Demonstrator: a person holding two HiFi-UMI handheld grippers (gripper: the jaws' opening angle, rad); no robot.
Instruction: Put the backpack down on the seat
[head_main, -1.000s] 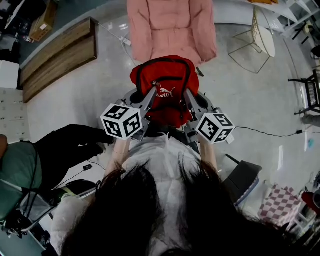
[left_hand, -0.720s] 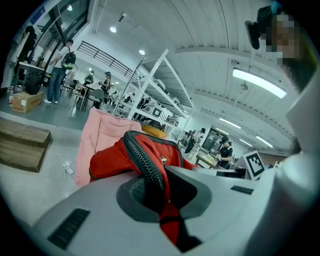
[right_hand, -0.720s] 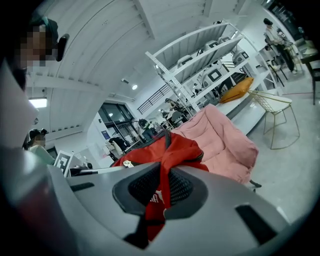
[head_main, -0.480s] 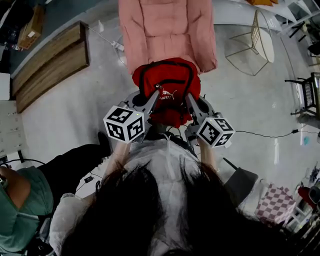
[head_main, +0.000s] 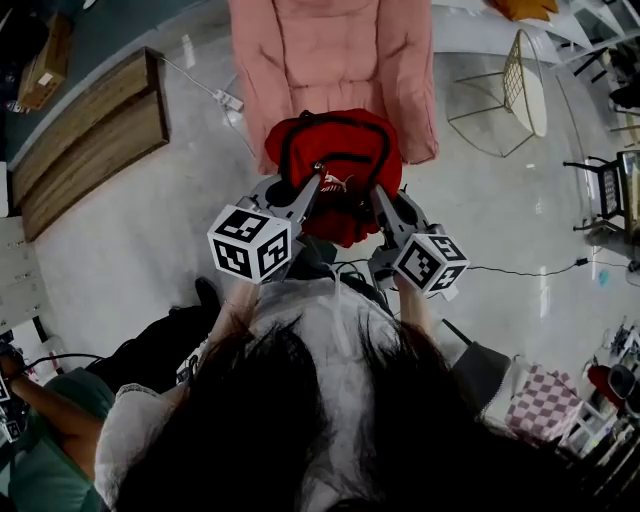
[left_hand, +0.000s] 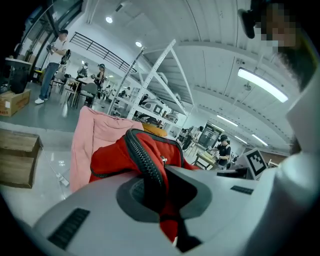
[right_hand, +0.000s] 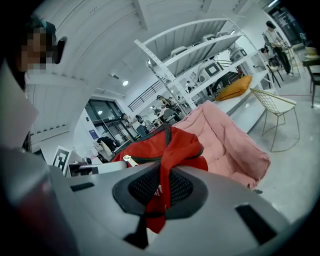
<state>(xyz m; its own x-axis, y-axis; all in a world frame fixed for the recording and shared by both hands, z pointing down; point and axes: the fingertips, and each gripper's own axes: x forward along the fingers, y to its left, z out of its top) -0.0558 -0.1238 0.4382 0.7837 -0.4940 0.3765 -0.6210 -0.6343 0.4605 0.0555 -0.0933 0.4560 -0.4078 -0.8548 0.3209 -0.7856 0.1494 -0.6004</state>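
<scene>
A red backpack (head_main: 338, 165) with black zips hangs in the air between both grippers, just in front of the pink padded seat (head_main: 330, 60). My left gripper (head_main: 312, 190) is shut on the backpack's left side; its own view shows red fabric and a black zip (left_hand: 145, 167) pinched in the jaws. My right gripper (head_main: 374, 195) is shut on the right side, with a fold of red fabric (right_hand: 164, 192) clamped between its pads. The seat (right_hand: 225, 142) stands beyond the bag and a little to its right there. The bag's lower part overlaps the seat's front edge in the head view.
A wooden bench (head_main: 85, 140) lies on the floor at the left. A wire-frame chair (head_main: 515, 85) stands at the right, and a black cable (head_main: 520, 268) runs across the floor. A person in green (head_main: 45, 450) crouches at lower left. A checked cloth (head_main: 545, 405) sits lower right.
Both grippers have carried the backpack forward toward the pink seat, which now sits closer and larger. The person in green has slid toward the lower left corner.
</scene>
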